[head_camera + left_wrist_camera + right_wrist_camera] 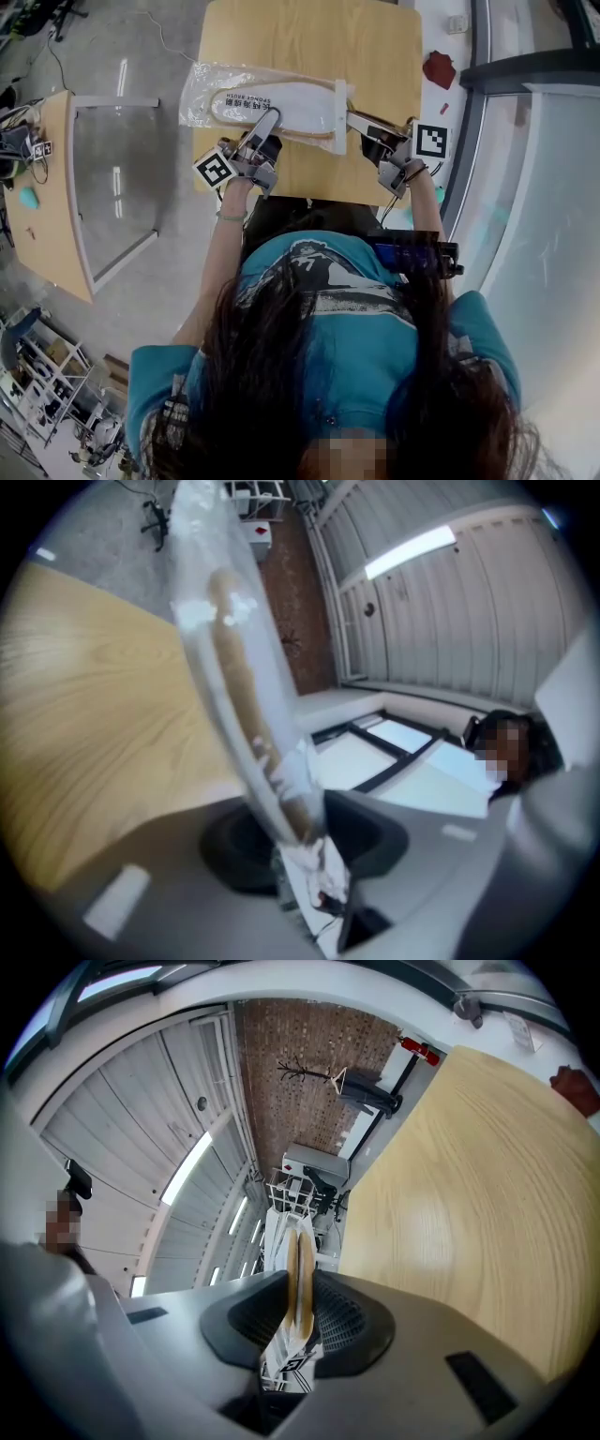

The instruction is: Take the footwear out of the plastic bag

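A clear plastic bag (202,94) lies across the near part of the wooden table (309,37). Inside it is flat white footwear (281,105) with tan soles. My left gripper (263,128) is shut on the bag's near long edge, and in the left gripper view (300,832) the bag and a tan sole (239,682) run up from between the pads. My right gripper (356,122) is shut on the bag's right end by its white header strip (339,103). In the right gripper view (298,1307) two tan sole edges (298,1260) stand upright, pressed between the dark pads.
A dark red object (439,68) and a small white box (457,23) lie on the white ledge to the right of the table. A second wooden table (42,216) with a teal item (28,198) stands at the left. The person's body is close to the table's near edge.
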Demonstrator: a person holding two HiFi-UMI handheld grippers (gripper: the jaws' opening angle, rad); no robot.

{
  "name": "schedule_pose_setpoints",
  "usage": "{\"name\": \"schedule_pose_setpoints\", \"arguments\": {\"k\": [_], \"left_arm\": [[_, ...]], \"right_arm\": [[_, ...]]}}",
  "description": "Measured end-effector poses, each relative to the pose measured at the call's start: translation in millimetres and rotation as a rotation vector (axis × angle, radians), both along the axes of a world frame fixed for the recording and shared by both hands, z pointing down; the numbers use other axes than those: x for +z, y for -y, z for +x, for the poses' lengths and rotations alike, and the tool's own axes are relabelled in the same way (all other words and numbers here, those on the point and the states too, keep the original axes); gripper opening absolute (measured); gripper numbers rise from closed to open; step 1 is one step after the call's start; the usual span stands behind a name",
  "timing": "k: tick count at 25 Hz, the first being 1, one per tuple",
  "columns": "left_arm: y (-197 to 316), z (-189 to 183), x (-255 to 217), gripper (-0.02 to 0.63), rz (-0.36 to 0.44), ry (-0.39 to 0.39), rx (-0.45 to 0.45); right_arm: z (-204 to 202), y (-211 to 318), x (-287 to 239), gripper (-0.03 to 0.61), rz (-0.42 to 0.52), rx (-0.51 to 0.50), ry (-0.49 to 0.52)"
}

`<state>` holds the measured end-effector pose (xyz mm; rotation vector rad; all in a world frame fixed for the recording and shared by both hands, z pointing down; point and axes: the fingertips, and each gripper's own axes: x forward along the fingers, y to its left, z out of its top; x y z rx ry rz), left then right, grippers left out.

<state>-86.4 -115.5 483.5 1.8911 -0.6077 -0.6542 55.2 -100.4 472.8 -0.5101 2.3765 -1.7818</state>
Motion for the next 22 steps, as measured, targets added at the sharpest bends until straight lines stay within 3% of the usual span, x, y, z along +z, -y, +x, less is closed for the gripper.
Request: {"name": "schedule_pose_setpoints", "arguments": {"k": [6,13,17,22], "left_arm": [[12,-2,3,0.140,-0.008,-0.010,-0.013],[17,-5,13,0.143,-0.011,0.042,-0.053],[19,-8,19,0.144,-0.020,0.060,-0.072],[23,-12,20,0.152,-0.017,0.031,-0.099]], "right_arm": [[3,3,-7,0.086,0.022,0.014,-0.043],[-2,2,-5,0.086,0.043,0.032,-0.091],[2,-2,7,0.086,-0.009,0.070,-0.139],[1,0,1,0.086,0.016,0.065,-0.131]]}}
